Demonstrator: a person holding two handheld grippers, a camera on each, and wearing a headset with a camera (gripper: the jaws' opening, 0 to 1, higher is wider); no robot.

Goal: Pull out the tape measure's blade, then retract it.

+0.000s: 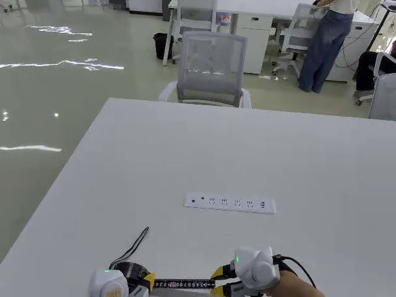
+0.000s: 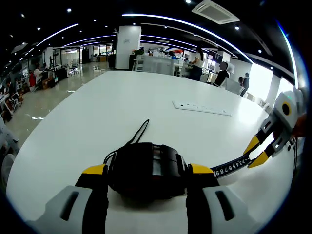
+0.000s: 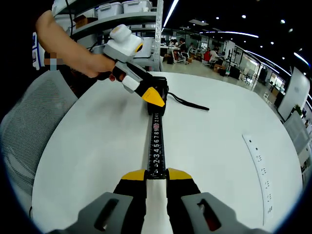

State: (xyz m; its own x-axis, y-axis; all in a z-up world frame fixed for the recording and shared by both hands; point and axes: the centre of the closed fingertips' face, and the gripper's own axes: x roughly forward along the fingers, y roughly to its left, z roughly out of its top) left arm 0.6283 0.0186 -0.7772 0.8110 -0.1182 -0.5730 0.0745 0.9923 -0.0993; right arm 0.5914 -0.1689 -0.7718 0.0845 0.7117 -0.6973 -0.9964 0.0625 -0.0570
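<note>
A black tape measure case (image 2: pixel 146 168) with a black wrist strap (image 2: pixel 138 134) lies on the white table (image 1: pixel 204 154); my left gripper (image 2: pixel 147 169) is shut on its sides. The black blade with white numerals (image 3: pixel 156 141) runs out flat along the table from the case (image 3: pixel 160 95) to my right gripper (image 3: pixel 156 174), whose yellow-tipped jaws are shut on the blade's end. In the head view the case (image 1: pixel 131 272) sits at the bottom edge under the left gripper (image 1: pixel 148 282), and the blade (image 1: pixel 183 284) stretches right to the right gripper (image 1: pixel 218 281).
A white power strip (image 1: pixel 229 203) is set in the table beyond the grippers. A grey mesh chair (image 1: pixel 210 68) stands at the far table edge. A person in jeans (image 1: pixel 325 46) stands by desks at the back right.
</note>
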